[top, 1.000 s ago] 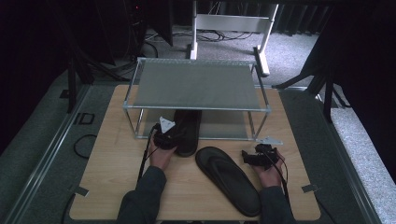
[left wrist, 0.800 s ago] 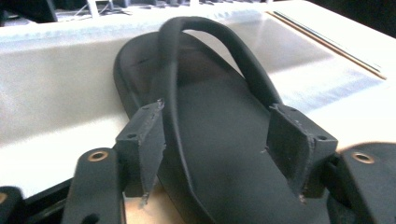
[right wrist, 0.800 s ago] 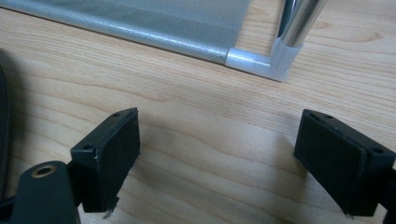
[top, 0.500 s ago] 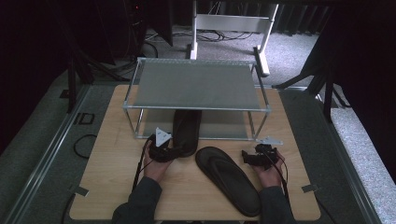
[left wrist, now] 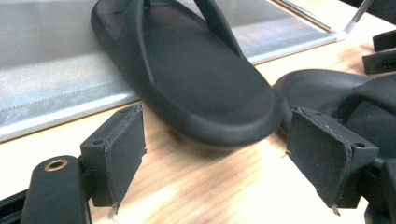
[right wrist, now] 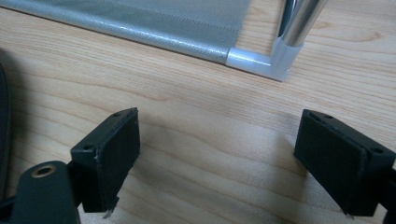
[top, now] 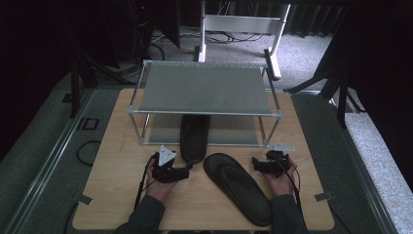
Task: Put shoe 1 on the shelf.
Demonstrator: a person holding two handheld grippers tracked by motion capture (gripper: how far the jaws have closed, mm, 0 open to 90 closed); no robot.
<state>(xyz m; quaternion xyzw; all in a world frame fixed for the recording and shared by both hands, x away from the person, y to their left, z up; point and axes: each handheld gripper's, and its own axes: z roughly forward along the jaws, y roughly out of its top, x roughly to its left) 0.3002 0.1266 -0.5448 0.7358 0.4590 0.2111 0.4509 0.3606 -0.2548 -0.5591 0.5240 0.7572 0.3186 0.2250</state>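
The two-tier metal rack [top: 207,90] at the far middle of the wooden table [top: 112,195] serves as the landmark here. In front of its left leg the left tongs [top: 187,169] lie in the person's left hand [top: 160,187]. Their jaws have just been opening and now stand wide apart with nothing between them; in the left gripper view the pads [left wrist: 119,151] sit clear of the heel of the first black flip-flop [left wrist: 196,79]. That flip-flop [top: 195,136] rests with its toe end on the rack's lower shelf [top: 163,131] and its heel sticking out over the table, just ahead of the left tongs. In front of the rack and right of centre, the second black flip-flop [top: 238,187] lies flat on the table, angled toward the near right edge. Right of it, before the rack's right front leg [right wrist: 292,35], the right tongs [top: 254,163] are held in the right hand [top: 280,183], also wide open on bare wood, empty.
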